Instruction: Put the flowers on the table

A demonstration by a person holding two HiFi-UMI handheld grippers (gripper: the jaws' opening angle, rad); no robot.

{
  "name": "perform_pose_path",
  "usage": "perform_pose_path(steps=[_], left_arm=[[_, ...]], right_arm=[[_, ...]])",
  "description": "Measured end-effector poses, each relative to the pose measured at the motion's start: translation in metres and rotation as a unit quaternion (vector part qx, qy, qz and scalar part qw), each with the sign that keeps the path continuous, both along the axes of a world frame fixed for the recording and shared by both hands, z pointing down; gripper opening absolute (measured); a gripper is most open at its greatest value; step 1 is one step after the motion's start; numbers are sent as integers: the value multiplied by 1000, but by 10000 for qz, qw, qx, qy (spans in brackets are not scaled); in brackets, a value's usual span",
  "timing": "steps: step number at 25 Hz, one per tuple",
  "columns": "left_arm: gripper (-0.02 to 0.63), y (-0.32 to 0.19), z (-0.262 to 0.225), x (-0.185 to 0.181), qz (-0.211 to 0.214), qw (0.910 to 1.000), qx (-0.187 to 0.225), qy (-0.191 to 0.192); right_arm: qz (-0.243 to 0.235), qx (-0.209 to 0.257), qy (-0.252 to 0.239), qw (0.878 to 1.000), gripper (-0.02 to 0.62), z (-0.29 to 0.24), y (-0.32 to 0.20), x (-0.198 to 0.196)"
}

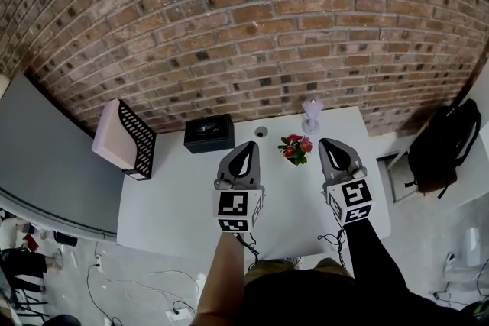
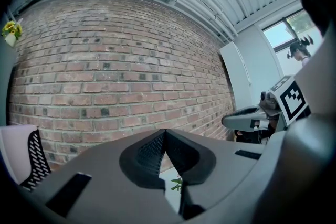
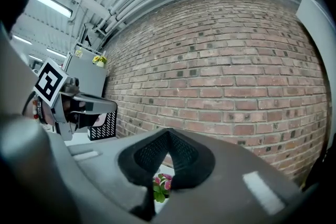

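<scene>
— Where are the flowers (image 1: 296, 149)?
— On the white table (image 1: 168, 202), toward its far edge, in front of the vase (image 1: 312, 114), between my two grippers and clear of both.
— Your jaws?
— My left gripper (image 1: 246, 145) and right gripper (image 1: 330, 143) are both closed tip to tip, empty.
</scene>
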State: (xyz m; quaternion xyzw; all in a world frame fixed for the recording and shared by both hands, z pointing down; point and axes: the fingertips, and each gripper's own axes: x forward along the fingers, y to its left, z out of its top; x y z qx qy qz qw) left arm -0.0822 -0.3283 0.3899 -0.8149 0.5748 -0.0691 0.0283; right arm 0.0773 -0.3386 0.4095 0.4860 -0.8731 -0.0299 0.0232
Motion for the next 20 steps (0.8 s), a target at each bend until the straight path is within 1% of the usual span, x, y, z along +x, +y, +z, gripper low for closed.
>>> perform_pose_path(steps=[20], left_arm=[[8, -2, 0, -7, -57, 10000, 21, 66]], right_arm=[[-43, 4, 96, 9999, -2, 1, -4, -6]])
